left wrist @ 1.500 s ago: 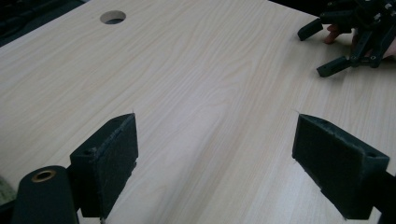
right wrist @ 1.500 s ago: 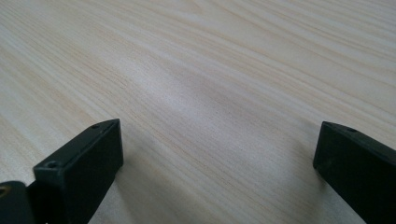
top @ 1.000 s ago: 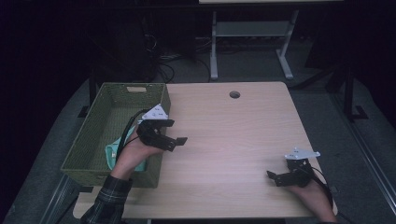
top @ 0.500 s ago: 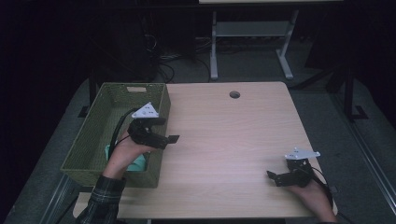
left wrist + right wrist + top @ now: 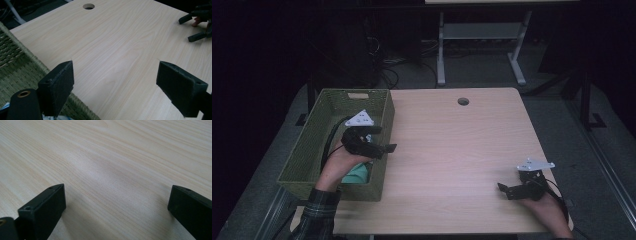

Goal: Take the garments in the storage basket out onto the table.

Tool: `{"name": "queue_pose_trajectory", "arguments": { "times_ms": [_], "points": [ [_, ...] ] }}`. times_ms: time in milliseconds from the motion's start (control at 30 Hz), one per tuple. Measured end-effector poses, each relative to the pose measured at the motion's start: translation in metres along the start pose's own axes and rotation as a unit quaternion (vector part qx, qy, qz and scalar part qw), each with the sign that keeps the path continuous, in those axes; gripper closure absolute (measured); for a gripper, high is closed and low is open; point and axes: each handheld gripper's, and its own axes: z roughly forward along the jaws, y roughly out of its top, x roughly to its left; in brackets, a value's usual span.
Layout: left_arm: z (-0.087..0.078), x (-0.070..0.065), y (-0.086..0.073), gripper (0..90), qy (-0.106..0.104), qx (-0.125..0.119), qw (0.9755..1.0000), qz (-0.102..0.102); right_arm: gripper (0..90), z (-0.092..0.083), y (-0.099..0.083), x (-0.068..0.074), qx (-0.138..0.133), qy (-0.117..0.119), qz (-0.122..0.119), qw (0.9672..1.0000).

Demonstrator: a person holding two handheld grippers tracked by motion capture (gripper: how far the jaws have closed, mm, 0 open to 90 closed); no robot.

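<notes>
The left gripper (image 5: 381, 142) hangs over the right-hand wall of the green woven basket (image 5: 312, 145), its jaws spread wide with nothing between them; the left gripper view looks past both black pads at bare wood. Over the last second it has drawn back from above the table (image 5: 452, 150) towards the basket and lifted a little, so that the hand (image 5: 343, 162) now sits inside the basket's rim. That reads as a reach going in for the pale green cloth-like item (image 5: 359, 175), which lies at the near right corner of the basket floor, just below the wrist; what it is exactly cannot be told. The forearm comes up from the near edge, in a plaid sleeve (image 5: 319, 212), wrist bent so the jaws point away from the basket across the table. The right gripper (image 5: 507, 190) has not moved: it rests on the table well apart from the basket, near the front right corner, jaws likewise wide and empty.
</notes>
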Motion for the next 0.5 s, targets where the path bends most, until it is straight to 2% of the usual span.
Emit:
{"name": "queue_pose_trajectory", "arguments": {
  "times_ms": [500],
  "points": [
    [-0.013,0.017,-0.013,13.9,0.020,0.002,0.9997,-0.015,1.3,0.000,0.000,0.000,0.000,0.000,0.001,1.0000]
  ]
}}
